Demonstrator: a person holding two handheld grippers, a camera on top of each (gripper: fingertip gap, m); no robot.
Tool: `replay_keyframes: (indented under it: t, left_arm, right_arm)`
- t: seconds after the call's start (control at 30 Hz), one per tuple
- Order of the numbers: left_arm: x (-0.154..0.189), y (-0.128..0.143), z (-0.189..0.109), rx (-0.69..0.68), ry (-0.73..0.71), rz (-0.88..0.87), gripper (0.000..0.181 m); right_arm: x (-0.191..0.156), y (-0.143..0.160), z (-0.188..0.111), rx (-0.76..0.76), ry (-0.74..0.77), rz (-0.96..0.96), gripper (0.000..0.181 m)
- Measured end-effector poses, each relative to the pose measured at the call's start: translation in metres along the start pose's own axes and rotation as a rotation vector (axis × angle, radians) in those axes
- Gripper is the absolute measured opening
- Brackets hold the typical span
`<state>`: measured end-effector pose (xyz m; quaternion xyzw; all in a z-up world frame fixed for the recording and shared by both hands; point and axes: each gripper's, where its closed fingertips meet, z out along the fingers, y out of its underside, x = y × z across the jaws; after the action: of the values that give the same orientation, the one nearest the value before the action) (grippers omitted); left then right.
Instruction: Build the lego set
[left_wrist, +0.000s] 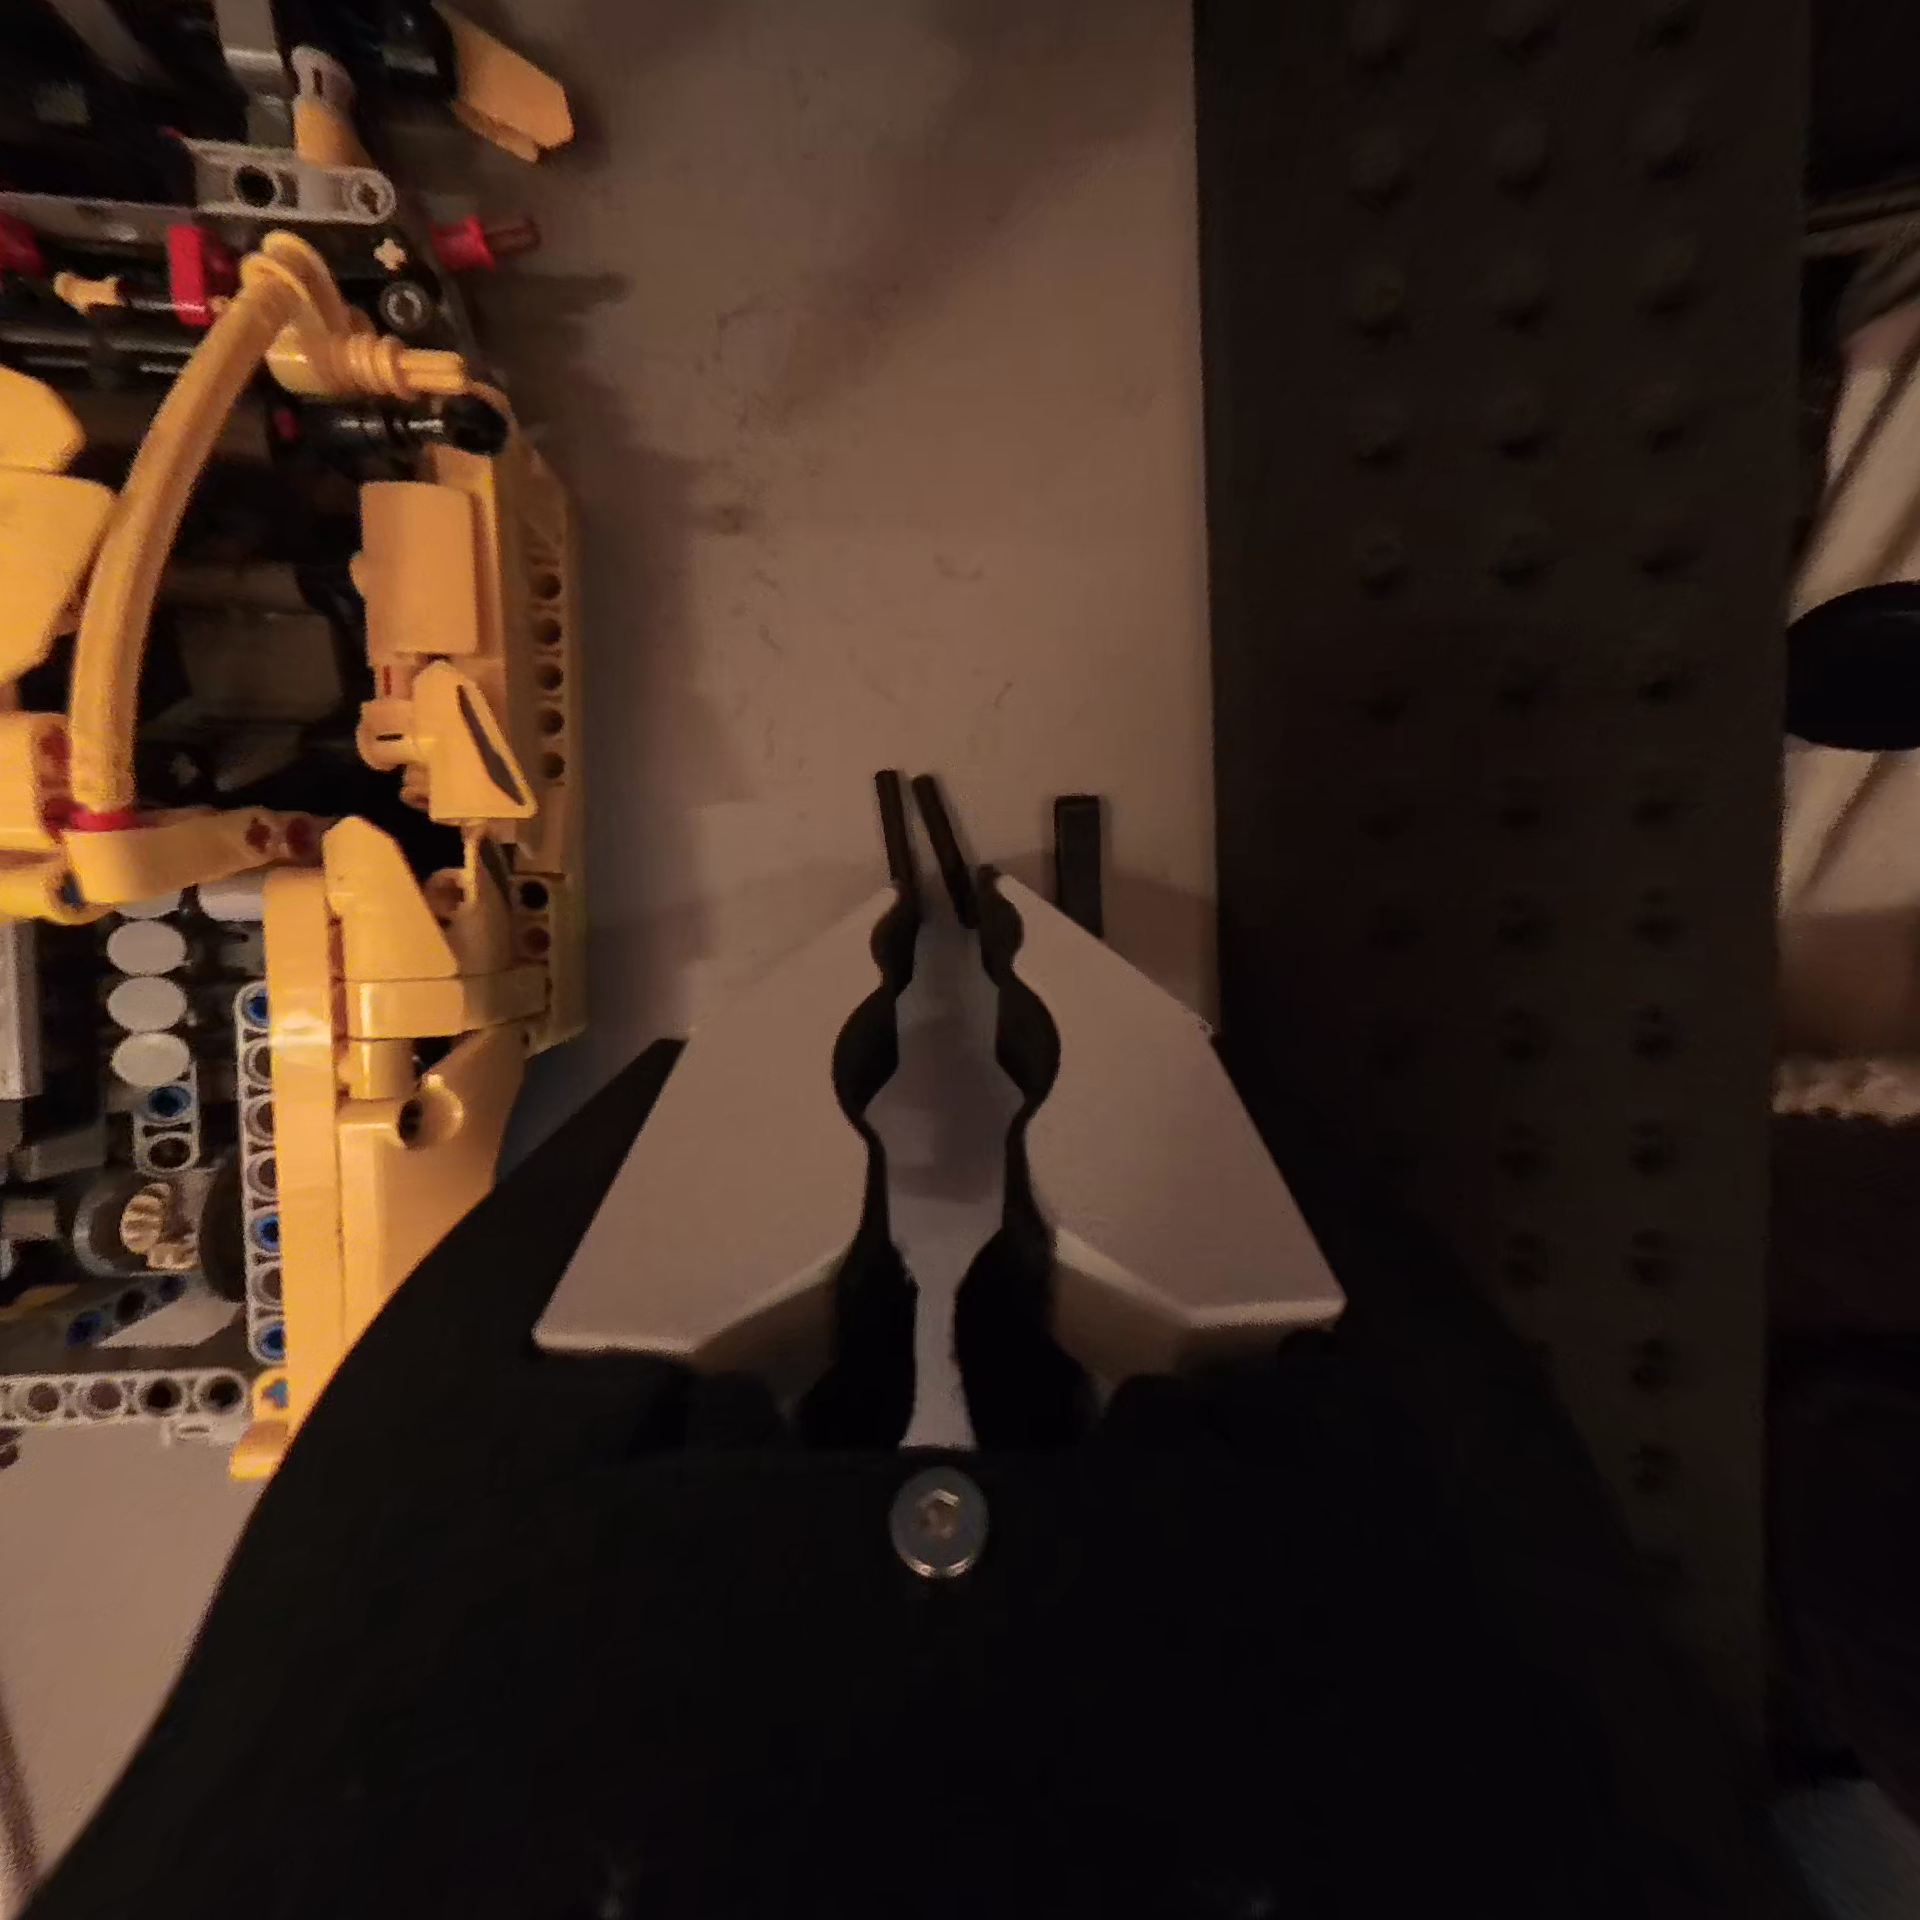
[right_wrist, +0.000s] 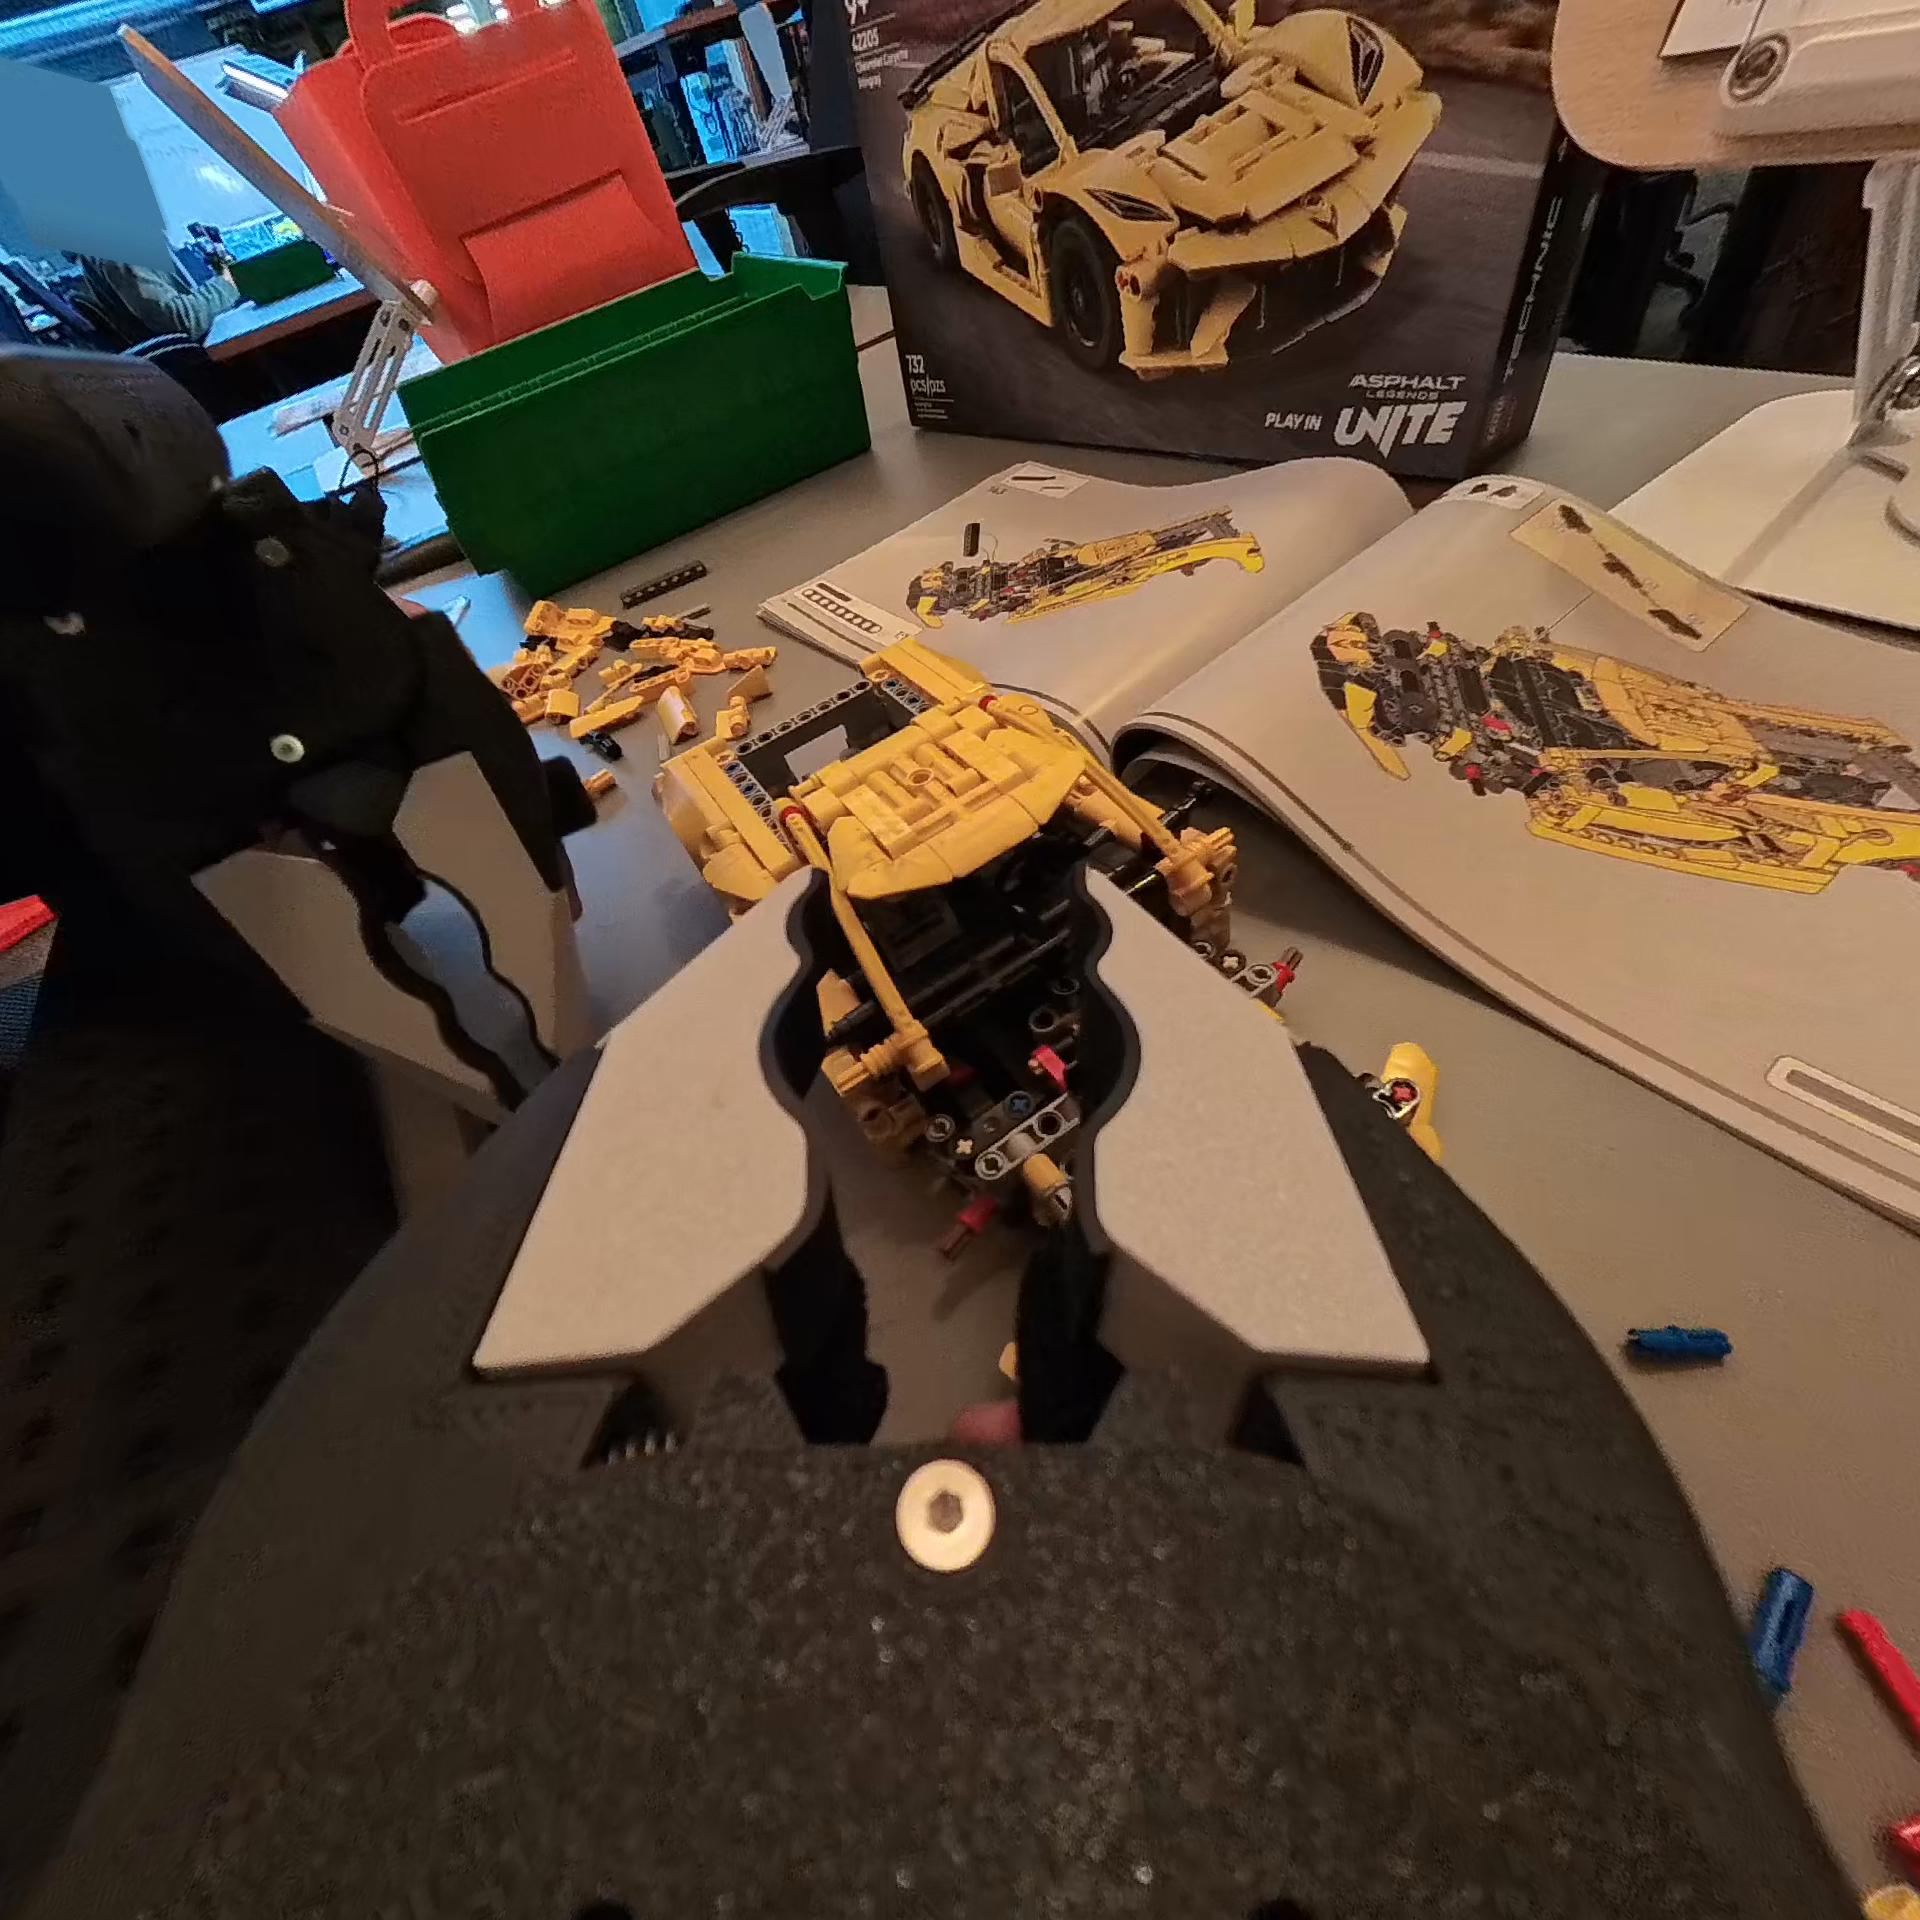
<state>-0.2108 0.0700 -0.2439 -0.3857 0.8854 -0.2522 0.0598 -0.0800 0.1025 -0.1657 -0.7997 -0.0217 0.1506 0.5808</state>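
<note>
The part-built yellow and black Lego car (right_wrist: 935, 821) lies on the grey table (right_wrist: 1558, 1195). My right gripper (right_wrist: 951, 894) is open, and its grey fingers stand on either side of the car's near end. The car also shows in the left wrist view (left_wrist: 312, 727), at the left edge. My left gripper (left_wrist: 940, 888) points down at the table just right of the car. It is nearly closed on two thin black rods (left_wrist: 940, 842) that stick out past its tips. A third black piece (left_wrist: 1077, 862) lies just to the right. The left gripper also shows in the right wrist view (right_wrist: 457, 977).
An open instruction booklet (right_wrist: 1455, 790) lies right of the car, with the set's box (right_wrist: 1195, 229) behind it. A green bin (right_wrist: 644, 416), an orange bag (right_wrist: 488, 177) and a pile of loose yellow pieces (right_wrist: 634, 675) are at back left. Blue (right_wrist: 1678, 1342) and red (right_wrist: 1881, 1668) pins lie at right. A dark dotted surface (left_wrist: 1455, 727) borders the table. Some 15 centimetres of space lies between my two pairs of fingers.
</note>
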Motion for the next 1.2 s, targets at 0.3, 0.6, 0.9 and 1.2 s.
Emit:
replay_keyframes:
  t: [0.3, 0.6, 0.9, 1.2]
  left_arm:
    - [-0.066, -0.008, -0.107, 0.457, -0.405, -0.271, 0.025]
    - [-0.121, 0.089, -0.164, 0.956, -0.653, -0.793, 0.019]
    - [-0.134, 0.118, -0.174, 0.883, -0.862, -0.804, 0.019]
    - [-0.137, 0.120, -0.168, 0.881, -0.798, -0.850, 0.016]
  right_arm:
    - [-0.001, 0.001, 0.000, -0.006, 0.008, -0.019, 0.044]
    - [0.017, -0.012, -0.008, 0.079, 0.068, 0.007, 0.044]
    - [0.036, -0.018, -0.010, 0.108, 0.136, 0.017, 0.044]
    - [0.036, -0.015, -0.002, 0.109, 0.071, 0.130, 0.044]
